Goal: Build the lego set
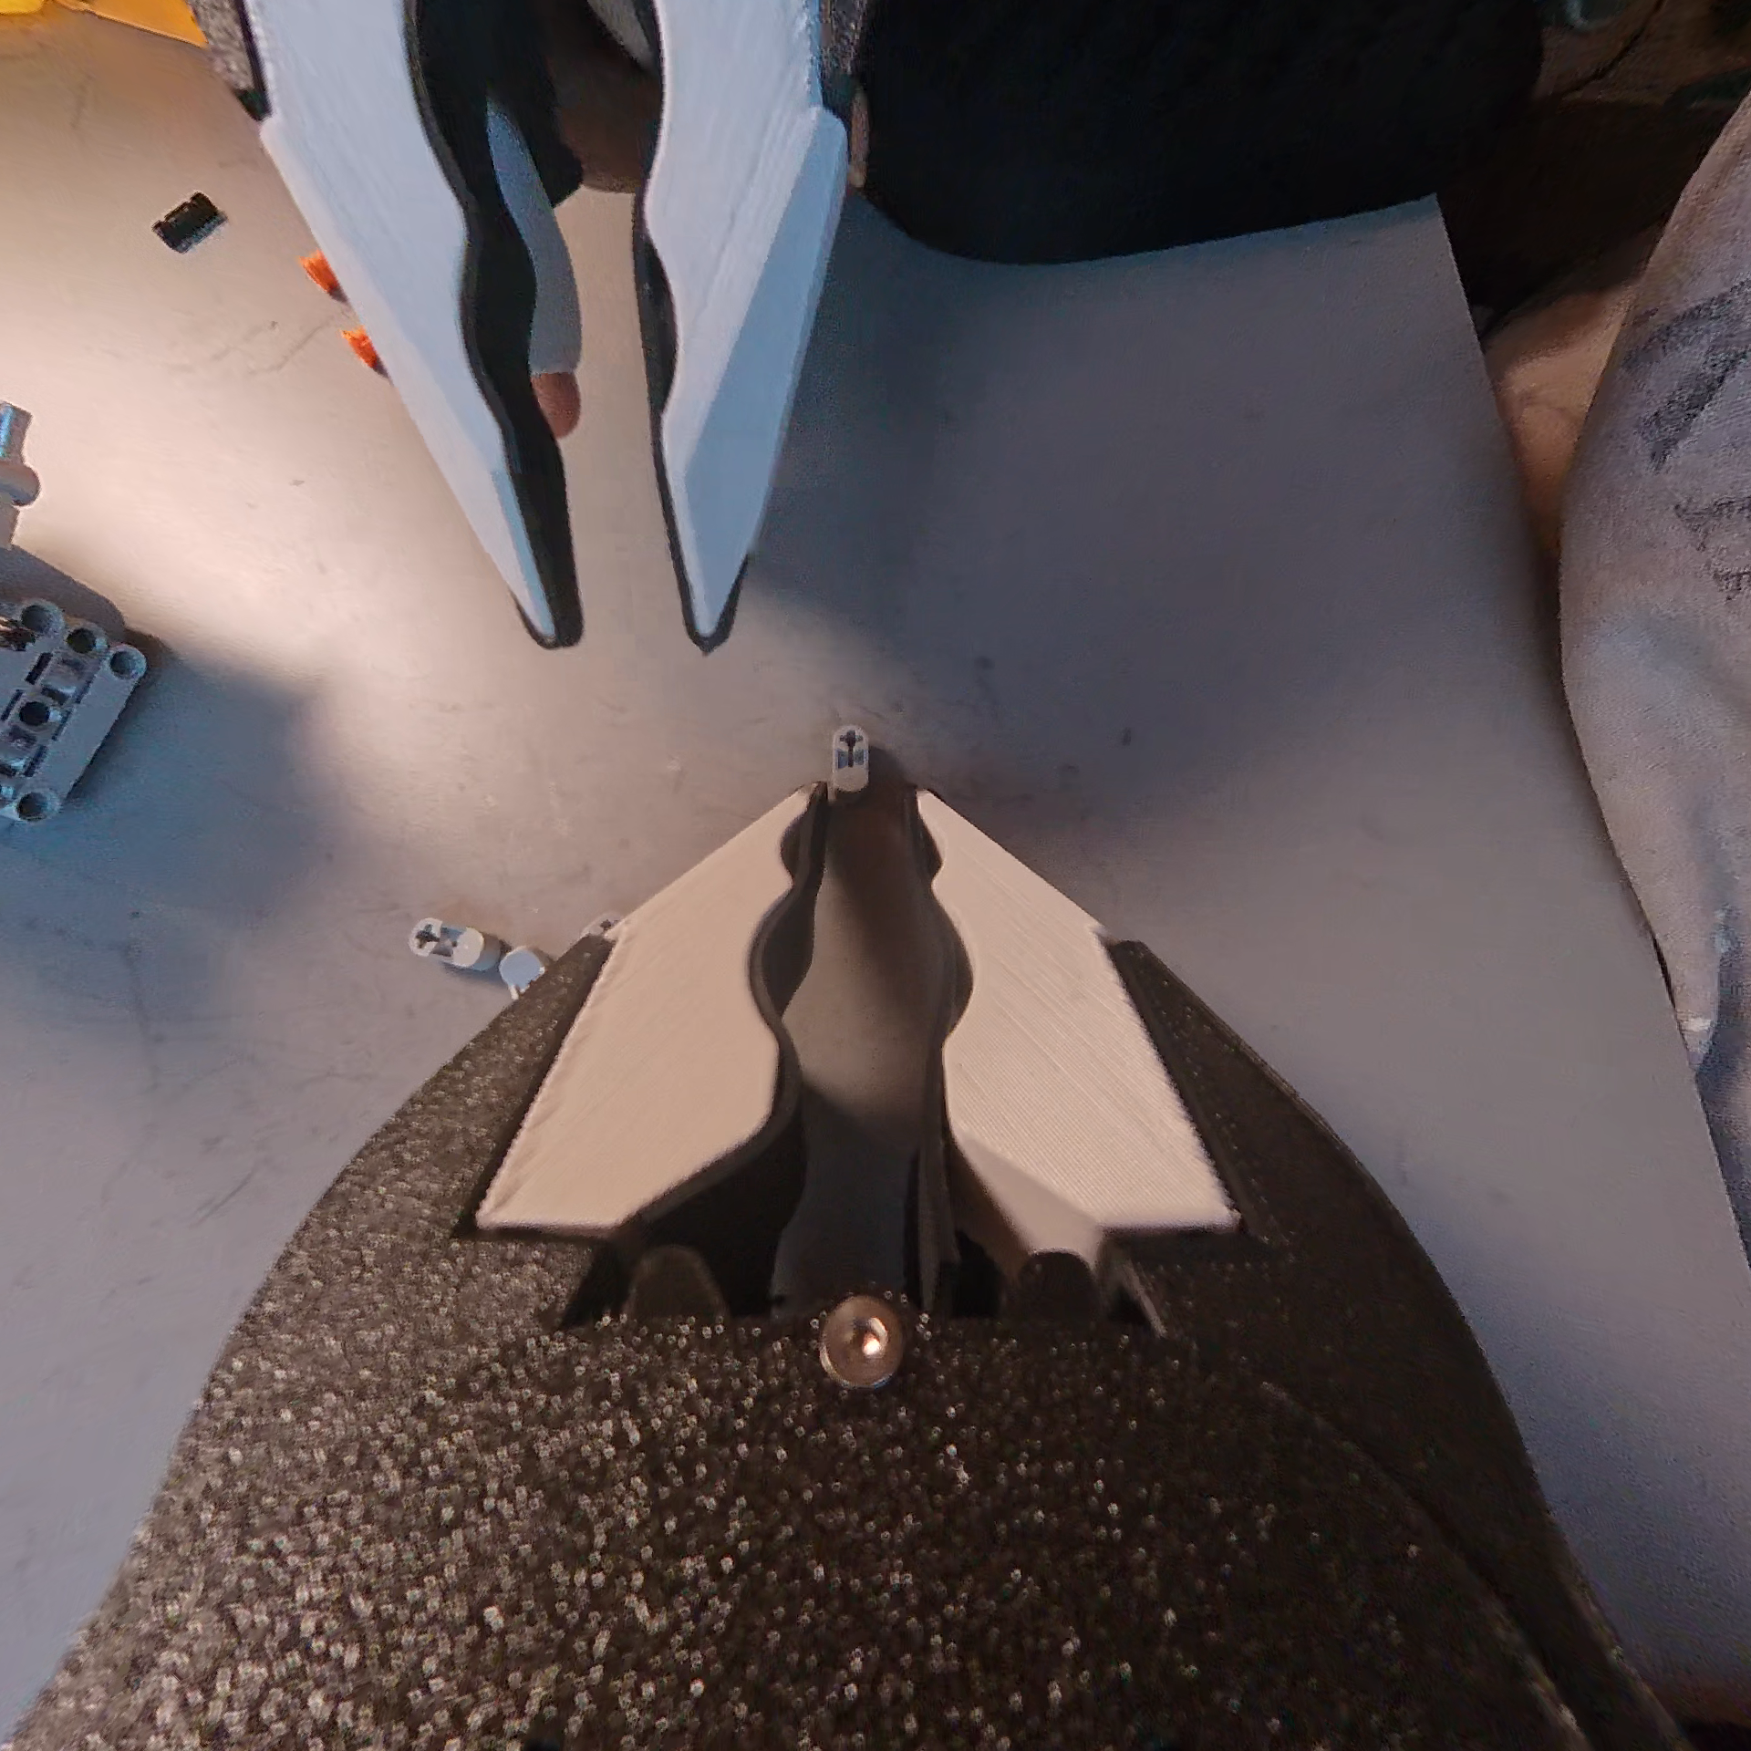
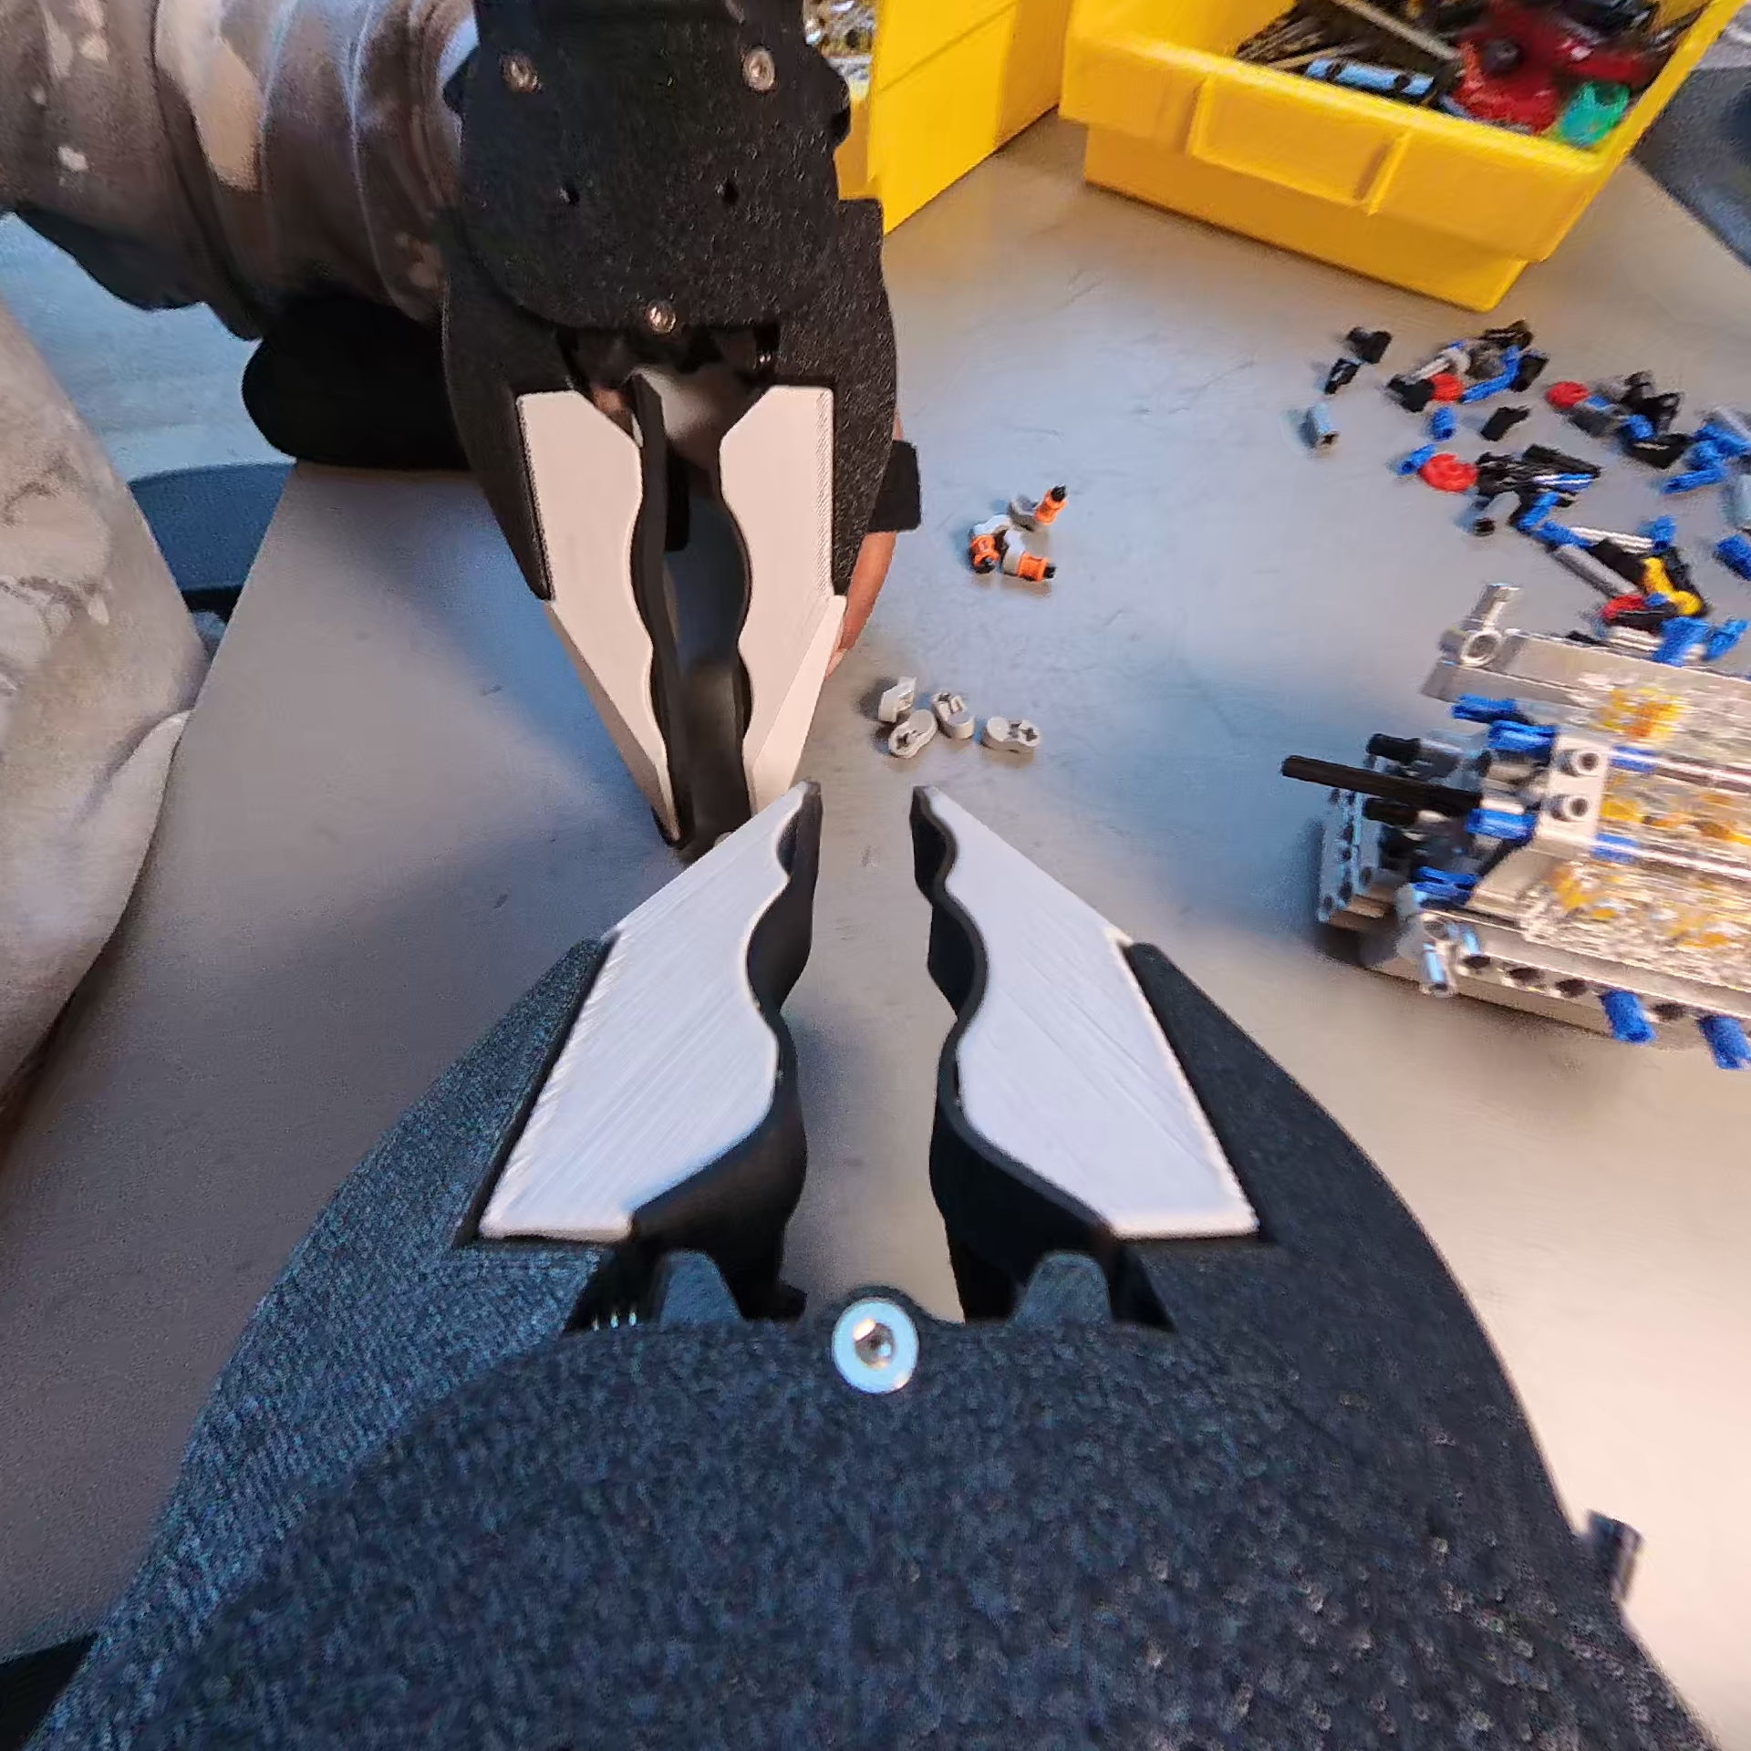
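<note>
A grey table (image 2: 1184, 332) fills both views. Along its far edge stand yellow bins (image 2: 1326, 161) heaped with building-toy parts. Nearer on the right side sits a half-built model (image 2: 1563, 824) of grey beams and blue pins, with a black rod sticking out toward the grippers. Beyond it is a loose scatter of blue, black and red pieces (image 2: 1563, 455).

The two grippers face each other, tip near tip, over bare table close to its near edge. The right gripper (image 2: 864, 801) has its fingers apart and holds nothing; bare table shows through the gap. The left gripper (image 1: 867, 791) is pinched together at the tips on a small grey pin (image 1: 848, 758), whose cross-shaped end pokes out just past the tips, pointing toward the right gripper and a little apart from it.

Smaller things lie around: a grey beam with holes (image 1: 57, 711) off to one side, a cluster of four grey connectors (image 2: 947, 725) just beside the grippers, some orange-and-grey pieces (image 2: 1019, 535) behind those, and a spare grey pin (image 1: 455, 945) on the table beside the left gripper.
</note>
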Tool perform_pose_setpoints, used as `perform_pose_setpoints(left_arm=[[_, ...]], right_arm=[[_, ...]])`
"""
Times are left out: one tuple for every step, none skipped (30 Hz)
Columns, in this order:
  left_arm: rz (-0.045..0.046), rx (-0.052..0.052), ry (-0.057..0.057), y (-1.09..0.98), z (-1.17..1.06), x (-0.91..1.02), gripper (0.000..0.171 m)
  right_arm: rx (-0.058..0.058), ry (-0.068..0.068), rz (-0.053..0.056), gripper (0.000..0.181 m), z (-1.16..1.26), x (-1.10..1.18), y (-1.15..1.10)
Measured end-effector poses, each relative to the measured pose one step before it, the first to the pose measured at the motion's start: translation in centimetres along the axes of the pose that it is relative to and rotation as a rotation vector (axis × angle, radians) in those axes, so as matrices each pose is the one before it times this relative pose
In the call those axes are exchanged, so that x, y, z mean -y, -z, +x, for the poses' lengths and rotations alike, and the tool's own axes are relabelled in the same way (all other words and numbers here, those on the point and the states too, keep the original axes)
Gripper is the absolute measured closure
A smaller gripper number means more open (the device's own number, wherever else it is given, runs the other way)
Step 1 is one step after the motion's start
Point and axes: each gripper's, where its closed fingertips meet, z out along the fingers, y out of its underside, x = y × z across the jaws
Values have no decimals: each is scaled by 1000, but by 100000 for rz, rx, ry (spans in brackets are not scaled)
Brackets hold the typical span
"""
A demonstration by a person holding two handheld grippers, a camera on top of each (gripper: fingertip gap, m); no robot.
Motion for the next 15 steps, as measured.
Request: perform_pose_setpoints(left_arm=[[48,-472,224,-24,-31,31,158],[-43,-435,84,-19,-26,32,158],[-43,-420,-107,-15,-3,14,158],[29,-463,-293,1,10,-11,158],[108,-528,-247,21,6,-10,158],[177,-598,36,24,10,-20,158],[175,-629,257,37,3,-15,158],[125,-610,231,25,17,-22,158],[53,-592,86,39,28,-28,158],[33,-504,9,44,12,-47,158],[56,-331,83,40,13,-30,158],[53,-175,146,34,2,-25,158],[39,-51,143,26,-3,-33,158],[61,69,182,18,-5,-12,158],[78,229,160,1,-26,6,158]], right_arm=[[-1340,-512,1410,163,299,197,124],[-1484,-586,1216,163,322,169,123],[-1050,-529,1115,163,233,140,117],[-486,-359,1110,163,131,150,121],[-635,-280,1073,163,139,150,97],[-831,-148,891,163,162,133,75],[-659,-66,523,163,109,81,36],[-626,36,231,163,88,40,13],[-1099,83,25,163,142,8,-10],[-1125,80,9,163,147,16,-29],[-855,168,35,163,97,14,-20],[-856,342,203,163,95,63,-14],[-963,351,586,163,110,123,13],[-851,146,788,163,115,133,36],[-839,-84,636,163,125,115,63]])
